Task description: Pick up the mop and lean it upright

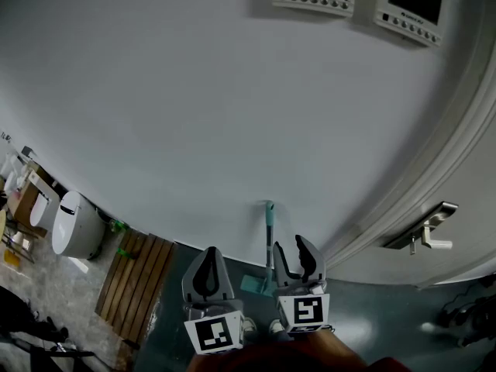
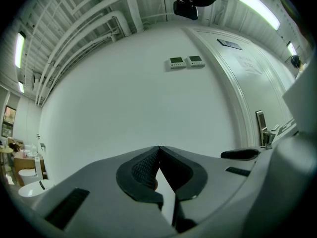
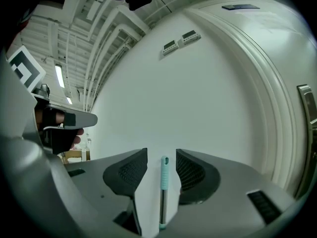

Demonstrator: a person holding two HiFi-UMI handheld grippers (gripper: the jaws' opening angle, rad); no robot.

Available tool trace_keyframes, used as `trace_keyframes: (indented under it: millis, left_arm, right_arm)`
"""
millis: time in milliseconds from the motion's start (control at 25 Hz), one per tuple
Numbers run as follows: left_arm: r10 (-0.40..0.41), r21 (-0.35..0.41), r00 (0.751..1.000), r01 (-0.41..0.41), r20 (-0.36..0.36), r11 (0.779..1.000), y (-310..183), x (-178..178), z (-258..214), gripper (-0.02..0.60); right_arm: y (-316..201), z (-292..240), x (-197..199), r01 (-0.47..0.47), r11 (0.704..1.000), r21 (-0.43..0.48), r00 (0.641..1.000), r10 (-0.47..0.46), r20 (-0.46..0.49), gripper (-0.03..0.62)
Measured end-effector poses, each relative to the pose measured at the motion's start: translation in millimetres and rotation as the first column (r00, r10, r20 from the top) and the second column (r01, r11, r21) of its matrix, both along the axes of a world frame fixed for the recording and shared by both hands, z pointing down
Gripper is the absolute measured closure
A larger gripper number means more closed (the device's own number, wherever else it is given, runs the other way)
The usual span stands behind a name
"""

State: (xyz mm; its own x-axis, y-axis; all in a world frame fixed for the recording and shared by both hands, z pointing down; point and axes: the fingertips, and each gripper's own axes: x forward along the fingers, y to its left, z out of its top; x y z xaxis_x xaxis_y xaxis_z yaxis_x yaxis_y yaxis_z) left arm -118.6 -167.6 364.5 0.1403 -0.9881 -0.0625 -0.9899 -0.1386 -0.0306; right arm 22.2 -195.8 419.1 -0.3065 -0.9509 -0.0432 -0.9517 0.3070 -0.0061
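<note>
Mop [image 1: 269, 235] standing upright against the wall [image 1: 194, 91], and the job looks as good as done.
Right gripper [image 1: 297, 248] has its jaws wide apart, with the handle [image 3: 163, 182] framed between them at twelve o'clock, clear gaps either side, nothing held. The left gripper [image 1: 208, 268] sits at its nine o'clock, jaws pressed together and empty. All that seems left is backing away.

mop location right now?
Head view, bottom centre: the mop stands upright against the white wall, just ahead of the right hand-held gripper. In the right gripper view its handle shows between the open jaws, untouched.
</note>
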Motion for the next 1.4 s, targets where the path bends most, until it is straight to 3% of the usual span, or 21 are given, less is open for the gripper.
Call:
trace_keyframes:
  millis: [400,920,1400]
  left_arm:
    - [0.009,-0.007,1.000,-0.009,-0.003,1.000,0,1,2,0.568]
    - [0.045,-0.005,0.999,-0.045,-0.014,0.999,-2,14,2,0.568]
    - [0.063,-0.003,0.998,-0.063,-0.009,0.998,-2,23,0,0.568]
  right_arm:
    - [16,-25,-2,0.026,0.999,0.041,0.999,-0.027,0.022,0.419]
    - [28,-46,-3,0.047,0.997,0.057,0.998,-0.050,0.043,0.559]
    - [29,-54,-4,0.073,0.995,0.064,0.996,-0.076,0.046,0.576]
